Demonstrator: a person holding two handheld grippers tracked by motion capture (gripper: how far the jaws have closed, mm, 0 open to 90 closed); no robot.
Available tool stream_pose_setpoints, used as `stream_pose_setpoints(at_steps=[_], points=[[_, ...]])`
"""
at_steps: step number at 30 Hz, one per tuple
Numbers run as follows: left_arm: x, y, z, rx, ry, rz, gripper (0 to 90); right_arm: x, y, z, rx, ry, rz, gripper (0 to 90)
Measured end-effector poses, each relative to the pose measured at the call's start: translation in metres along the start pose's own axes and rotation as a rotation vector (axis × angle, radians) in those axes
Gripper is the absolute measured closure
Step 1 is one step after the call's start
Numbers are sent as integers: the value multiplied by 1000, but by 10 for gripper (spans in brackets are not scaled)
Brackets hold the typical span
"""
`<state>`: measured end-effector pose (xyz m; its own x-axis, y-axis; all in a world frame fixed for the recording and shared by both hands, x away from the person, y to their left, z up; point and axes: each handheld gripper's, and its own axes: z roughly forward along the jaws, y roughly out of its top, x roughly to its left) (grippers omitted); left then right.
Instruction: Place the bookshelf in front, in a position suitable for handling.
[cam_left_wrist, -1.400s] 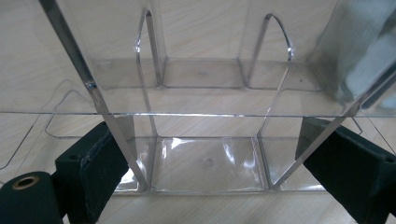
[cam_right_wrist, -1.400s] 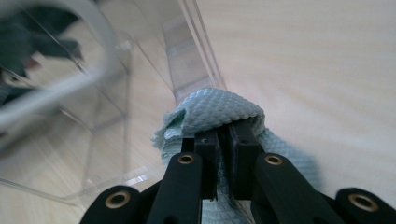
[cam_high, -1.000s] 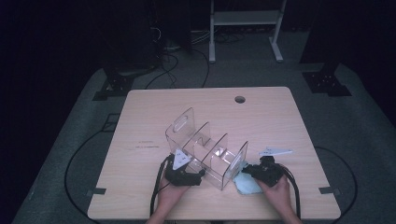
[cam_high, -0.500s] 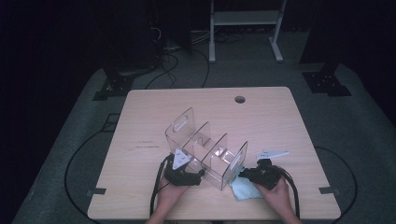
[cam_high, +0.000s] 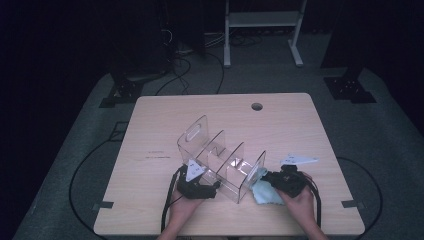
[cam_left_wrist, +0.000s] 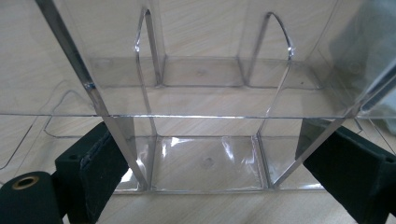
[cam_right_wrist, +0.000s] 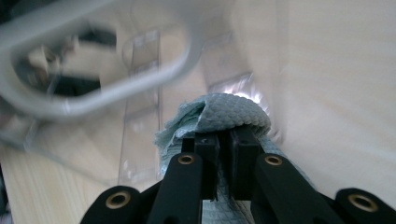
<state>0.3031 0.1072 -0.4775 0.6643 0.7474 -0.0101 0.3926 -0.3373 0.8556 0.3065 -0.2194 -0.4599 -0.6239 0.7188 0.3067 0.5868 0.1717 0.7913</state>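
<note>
1. Left gripper (cam_high: 215, 188): parked at the near-left end of the clear organizer (cam_high: 220, 160), same spot as a second ago. Jaws stand well apart, one at each side of the end compartment, both black pads against the clear walls in the left gripper view. Cannot tell whether squeezing or merely resting there. Read as a brace to keep the organizer from sliding.
2. Organizer: upright on the table (cam_high: 150, 130), running from far left to near right. No shift noted over the last second. Compartments (cam_left_wrist: 205, 163) bare, nothing inside.
3. Blue cloth (cam_high: 264, 194): at the near-right end of the organizer, low on the table. Upper edge now up against the end wall, where a second ago it lay a little nearer and flatter. Change is slight and the high view is coarse, so noted with caution.
4. Right gripper (cam_high: 271, 181): jaws closed tight on a bunched fold of the cloth (cam_right_wrist: 229, 114), wad bulging over the tips. Dipped toward the near edge half a second ago, now back up and in at the wall, whose handle cutout shows blurred close ahead.
5. Judgement: wiping of the right end wall under way, cloth just brought into contact; inner dividers not yet reached.
</note>
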Motion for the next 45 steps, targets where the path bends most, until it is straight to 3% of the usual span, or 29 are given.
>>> stream_pose_setpoints(at_steps=[4, 7, 10, 12, 15, 18, 20, 22, 25, 27, 29, 32, 34, 37, 40, 42, 45], points=[[-1, 0, 0, -2, 1, -6, 86, 3, 1, -2, -36, -1, 14, 842], [0, 0, 0, 2, -2, -2, 86, 7, -2, -1, -11, 44, 0, 843], [-1, 0, 0, -3, -3, -4, 86, 4, 3, -8, -70, 3, 14, 839], [-1, 0, 0, -2, -3, -3, 86, 2, 4, -9, -74, 10, 31, 840], [0, 0, 0, 2, -4, 1, 86, 11, -4, -3, -32, 38, 4, 840], [1, 0, -1, 6, -6, 3, 86, 23, -6, -2, 11, 99, -35, 841], [0, 0, 0, 5, -5, 1, 86, 25, -2, -6, 0, 63, -67, 841], [-1, 1, 0, 3, -4, 0, 86, 24, -2, -6, 1, 51, -59, 841], [0, 0, -1, 6, -4, 2, 86, 36, -6, -4, 22, 103, -60, 841], [1, 0, -2, 6, -7, 3, 86, 51, -7, -3, 52, 124, -122, 842], [1, 0, -2, 7, -5, 4, 86, 53, -6, -4, 56, 113, -139, 842], [1, 0, -1, 6, -4, 4, 86, 52, -7, -4, 53, 110, -138, 843], [1, 0, -1, 4, -4, 0, 86, 61, -6, -6, 57, 127, -167, 843], [1, 0, -1, 7, -4, 3, 86, 74, -1, -13, 22, 129, -220, 844], [0, 0, -1, 6, -4, 3, 86, 78, 4, -25, -52, 140, -221, 844], [-1, 0, -1, 5, -4, 4, 86, 76, 4, -27, -62, 121, -226, 844], [-1, 0, -1, 5, -7, 4, 86, 80, 2, -24, -44, 134, -223, 843]])
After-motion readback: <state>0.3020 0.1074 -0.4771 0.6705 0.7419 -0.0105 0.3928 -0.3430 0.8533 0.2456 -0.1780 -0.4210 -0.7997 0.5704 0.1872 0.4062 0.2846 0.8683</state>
